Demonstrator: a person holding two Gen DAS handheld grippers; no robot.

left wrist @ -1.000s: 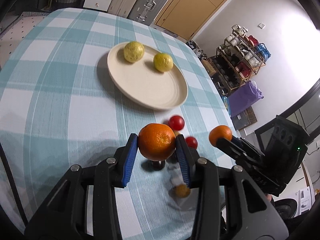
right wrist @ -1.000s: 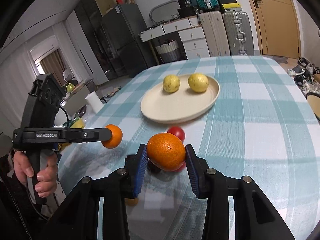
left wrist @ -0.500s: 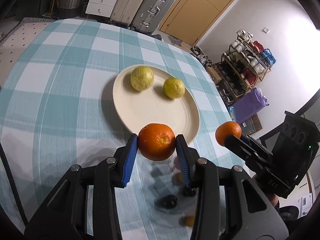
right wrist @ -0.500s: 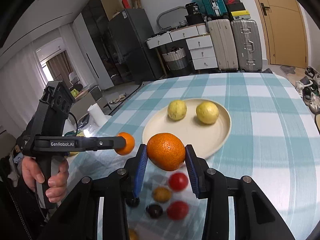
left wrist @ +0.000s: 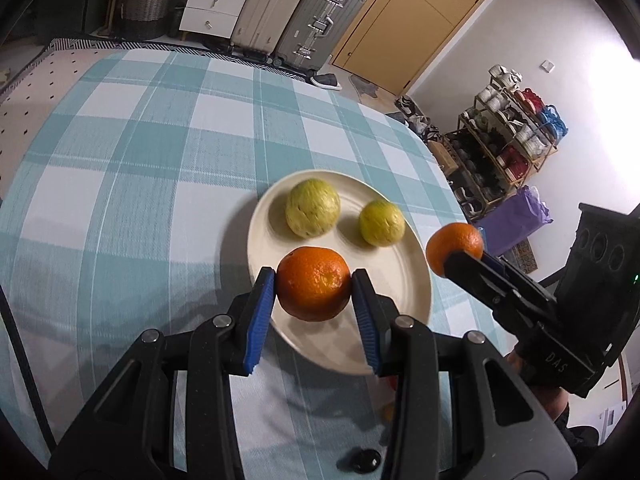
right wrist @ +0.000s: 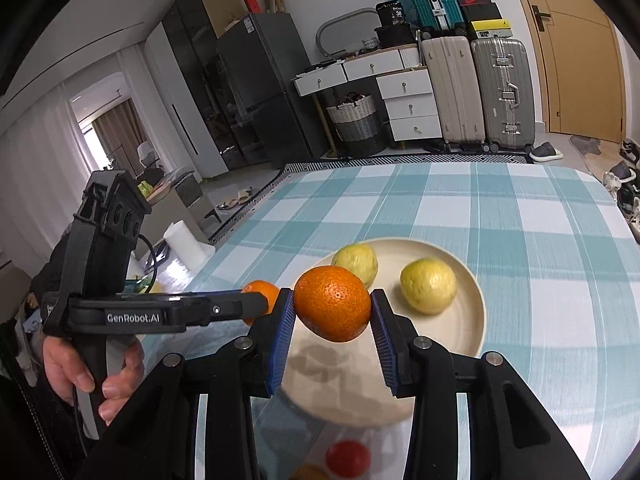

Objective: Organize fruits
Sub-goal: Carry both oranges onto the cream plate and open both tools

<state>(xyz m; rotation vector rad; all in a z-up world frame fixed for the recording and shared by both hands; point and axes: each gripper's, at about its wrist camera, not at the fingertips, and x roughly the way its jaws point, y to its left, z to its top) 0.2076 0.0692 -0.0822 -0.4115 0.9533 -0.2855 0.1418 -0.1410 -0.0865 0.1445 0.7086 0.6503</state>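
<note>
My left gripper is shut on an orange and holds it above the near part of a cream plate. Two yellow-green fruits lie on the plate's far side. My right gripper is shut on another orange, also above the plate. The right gripper's orange shows in the left wrist view at the plate's right edge. The left gripper's orange shows in the right wrist view, to the left.
The plate sits on a teal checked tablecloth. Small fruits lie near the front edge: a red one and a dark one. Suitcases, drawers and a shelf rack stand beyond the table.
Both grippers, each with its orange, have moved forward from above the small loose fruits to above the plate. The small fruits have slipped to the bottom of both views.
</note>
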